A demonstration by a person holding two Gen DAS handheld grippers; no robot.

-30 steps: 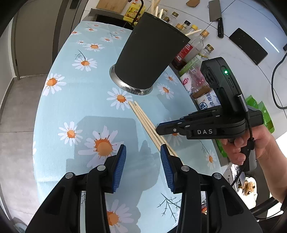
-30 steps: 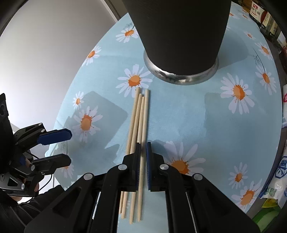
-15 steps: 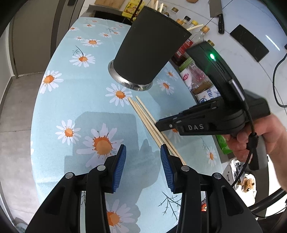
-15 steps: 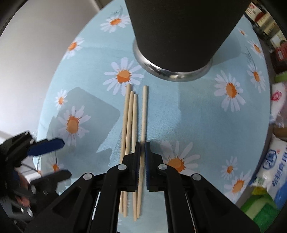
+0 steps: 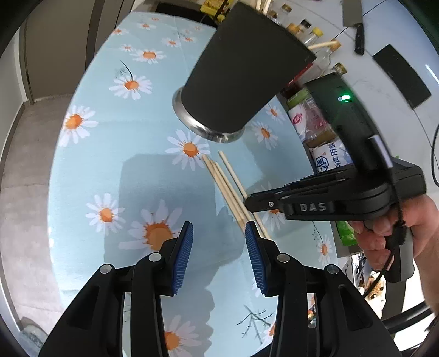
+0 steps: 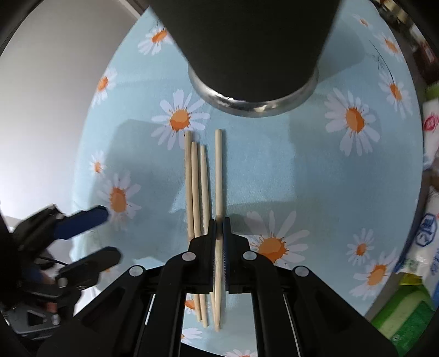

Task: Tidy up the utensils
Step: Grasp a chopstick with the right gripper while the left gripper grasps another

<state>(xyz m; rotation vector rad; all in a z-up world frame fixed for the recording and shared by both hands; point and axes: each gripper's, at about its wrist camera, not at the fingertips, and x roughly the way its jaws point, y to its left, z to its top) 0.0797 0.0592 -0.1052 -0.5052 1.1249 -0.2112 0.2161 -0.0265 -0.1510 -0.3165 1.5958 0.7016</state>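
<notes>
- Right wrist view alone shows the right gripper [image 6: 218, 233] clamped on one chopstick [image 6: 218, 175], beside three others [image 6: 195, 186].
- Left wrist view: left gripper [image 5: 218, 241] wide, holding nothing; "DAS" lettering at frame right.

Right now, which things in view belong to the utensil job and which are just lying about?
Job: right gripper shut on one chopstick; three loose chopsticks; black holder; open left gripper.
Lying about: cleaver; bottles; packets.

Bright daylight, crisp shadows on the tablecloth [image 5: 90, 164], fisheye bending at edges, motion blur on the left tool [image 6: 90, 236]
</notes>
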